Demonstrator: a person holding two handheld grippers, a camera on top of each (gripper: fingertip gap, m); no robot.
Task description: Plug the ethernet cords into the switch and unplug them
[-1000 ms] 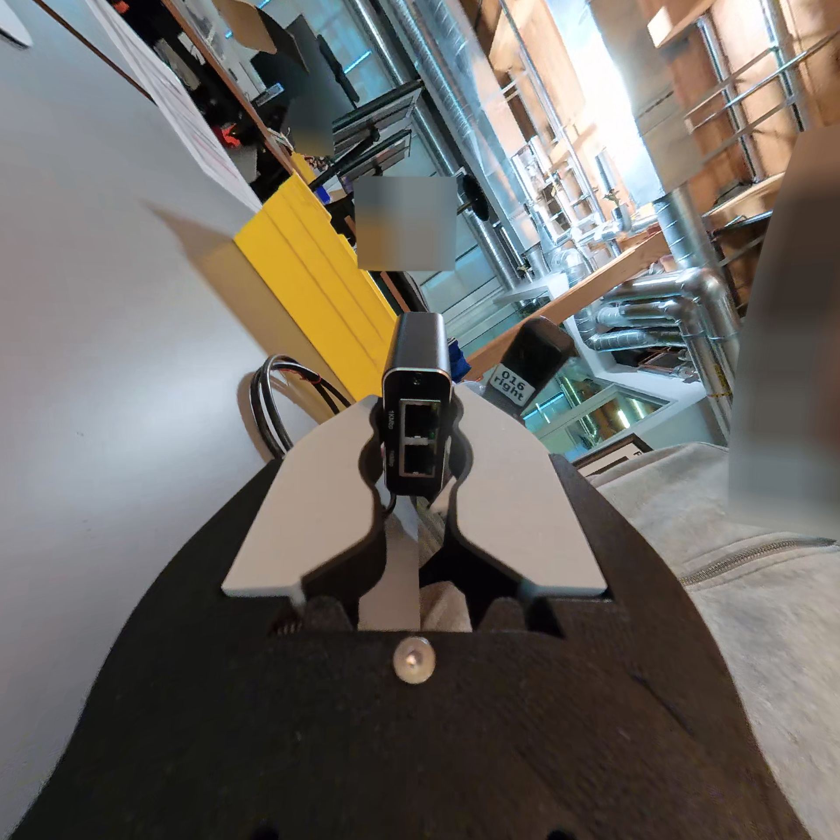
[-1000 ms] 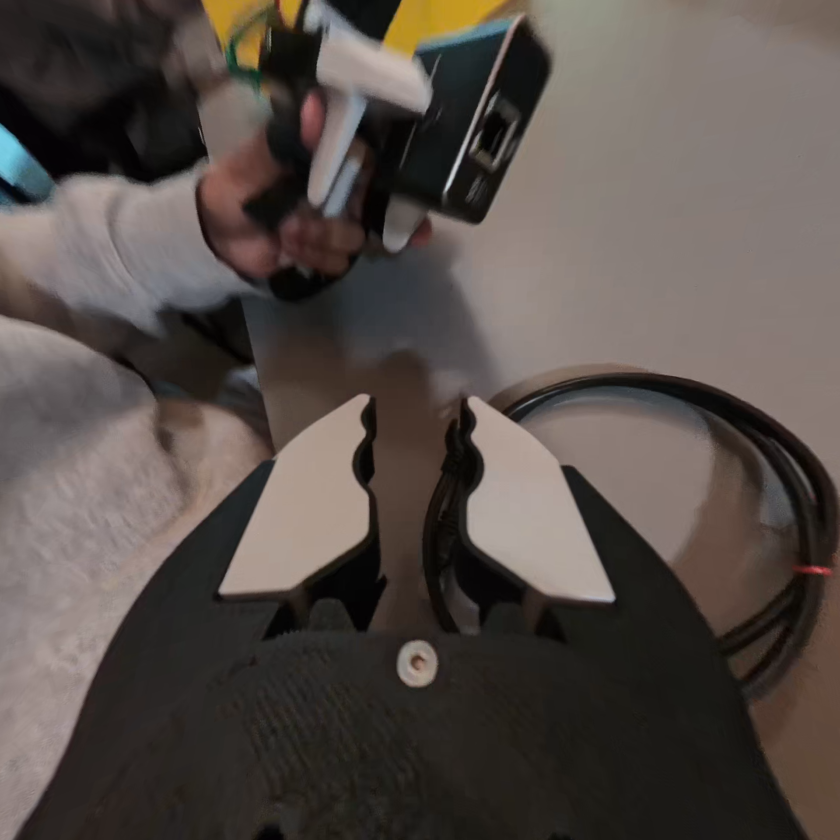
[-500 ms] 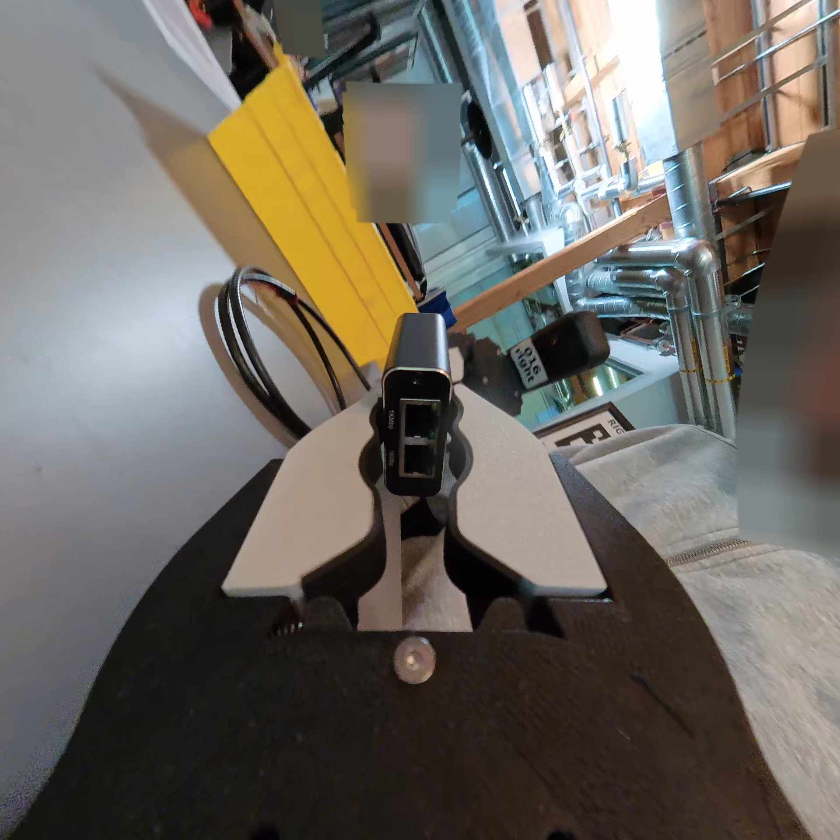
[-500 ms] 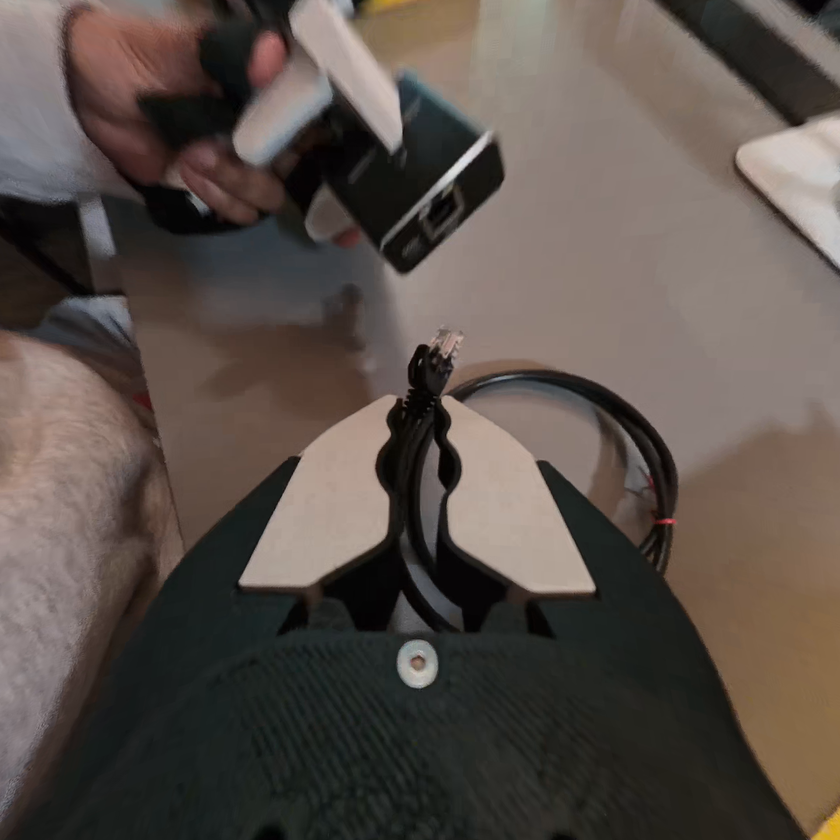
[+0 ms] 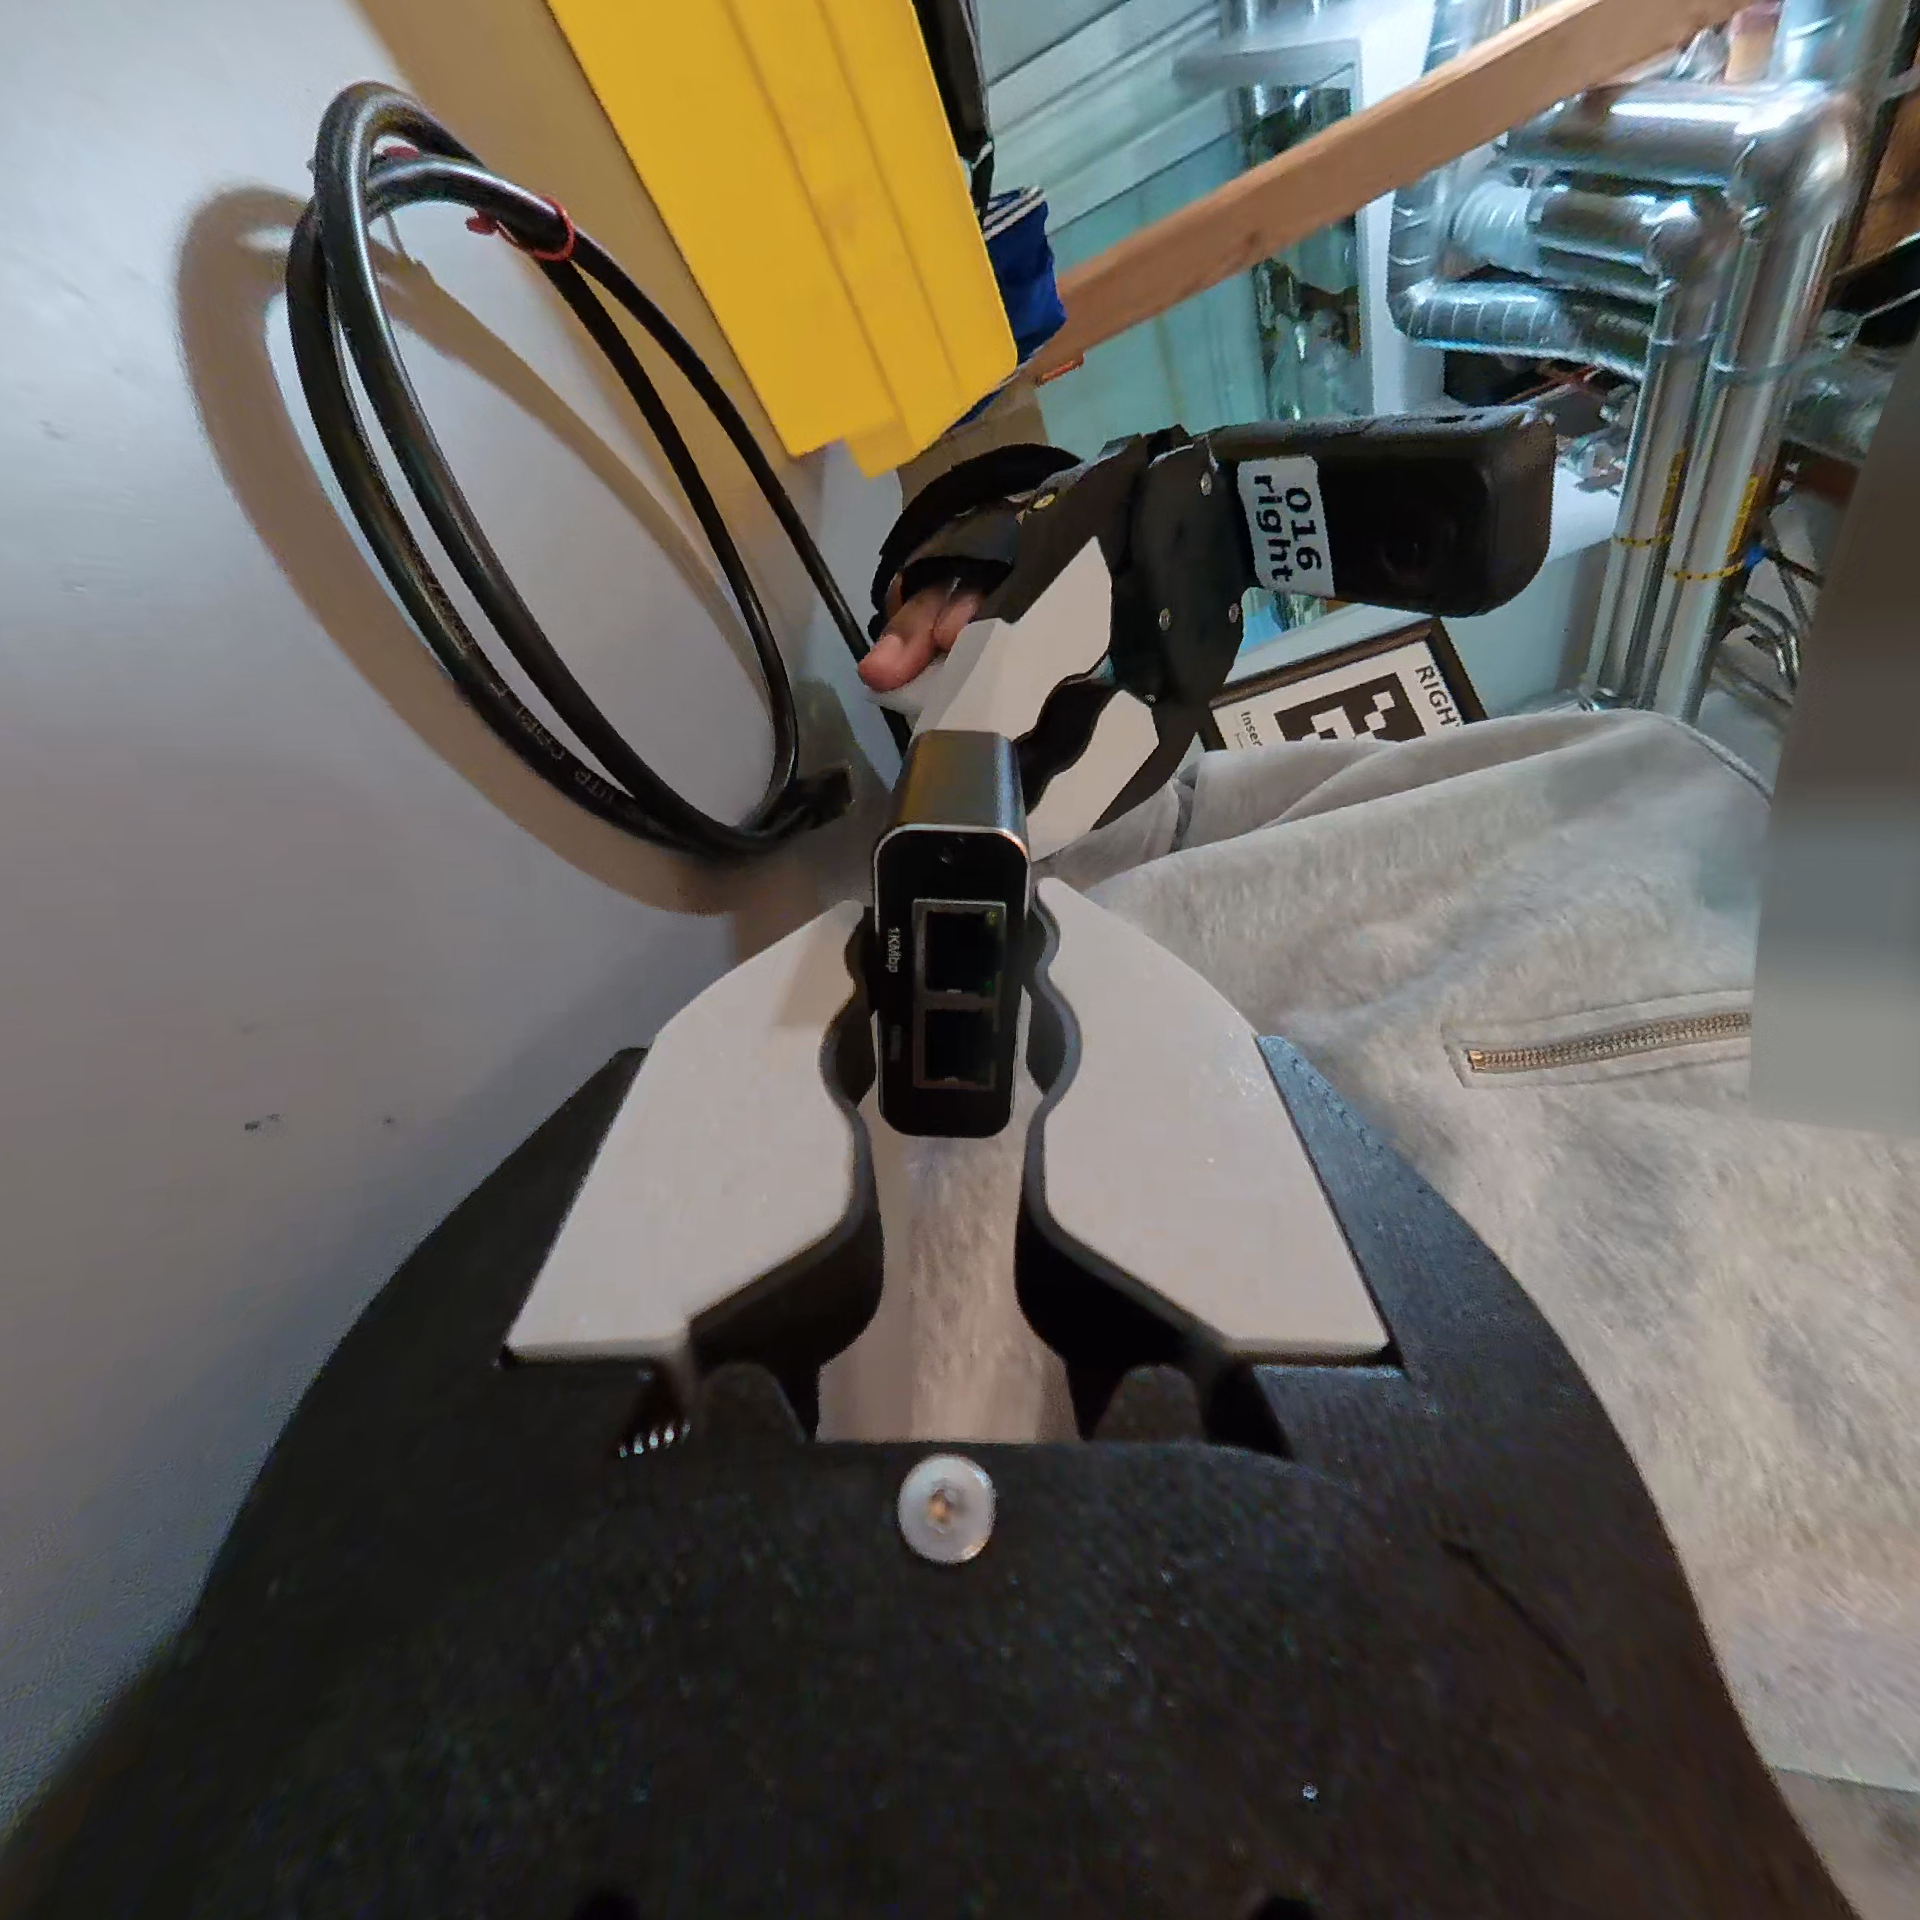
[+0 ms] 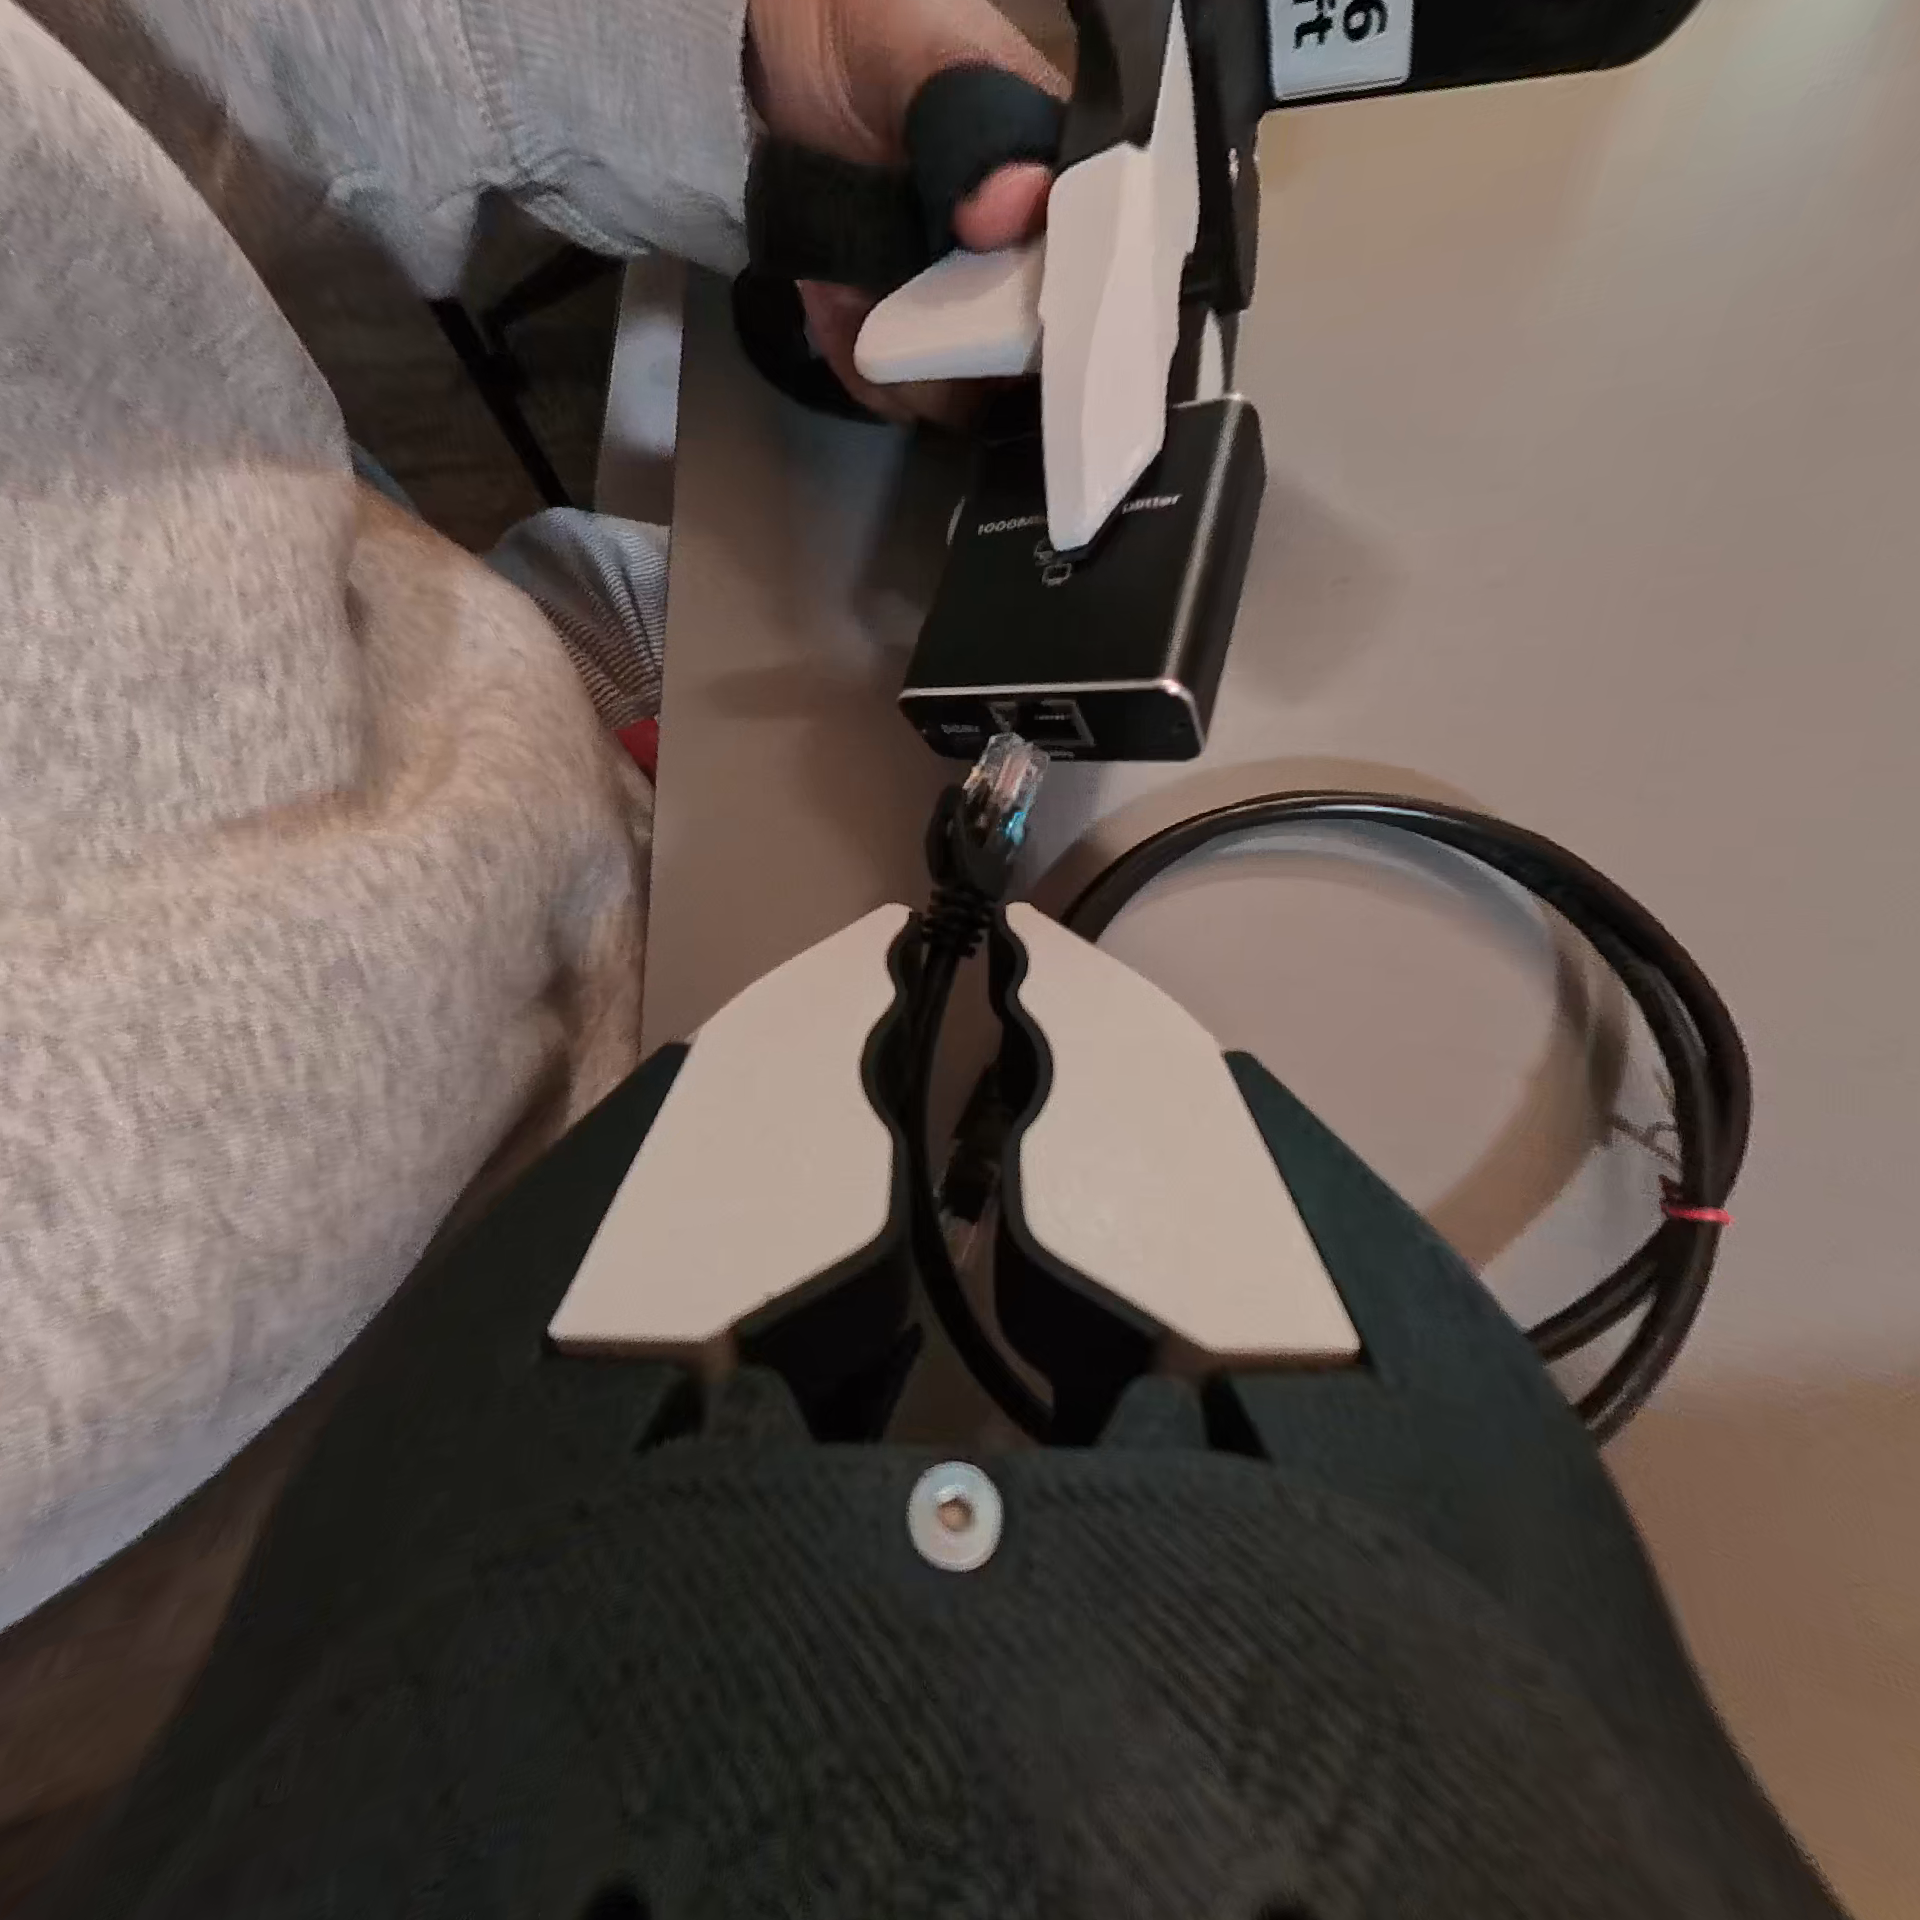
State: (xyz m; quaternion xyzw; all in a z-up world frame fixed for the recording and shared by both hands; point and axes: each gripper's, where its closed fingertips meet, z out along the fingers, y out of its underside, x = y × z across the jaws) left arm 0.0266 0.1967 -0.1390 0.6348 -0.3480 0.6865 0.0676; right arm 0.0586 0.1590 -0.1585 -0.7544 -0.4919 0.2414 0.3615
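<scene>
Black aluminium-edged switch (image 5: 951, 935): held in my left tool (image 5: 951, 1023), pads closed on its two flat sides, clear of the pale desk (image 5: 156, 935). In the left wrist view two stacked ports face back at the camera, both empty.

Black ethernet cord (image 6: 951, 997): pinched in my right tool (image 6: 954, 914), pads nearly together on the strain relief, the clear plug (image 6: 1003, 774) projecting beyond the tips. The rest of the cord lies coiled on the desk to the right, bound with a red tie (image 6: 1694, 1214).

Key relation, right wrist view: the switch (image 6: 1081, 613) lies straight ahead of the plug, its single-port face turned toward me. The plug tip sits at the lip of that port, seemingly not yet seated, a little left of the opening and leaning slightly right. Plug axis and port axis look nearly in line; I judge a small rightward correction and a straight push would be needed.

Pose: my right tool points forward along the desk; my left tool (image 6: 1101, 343) comes in from above, angled downward, gripping the switch at its rear half. The right is the one positioned to move.
</scene>
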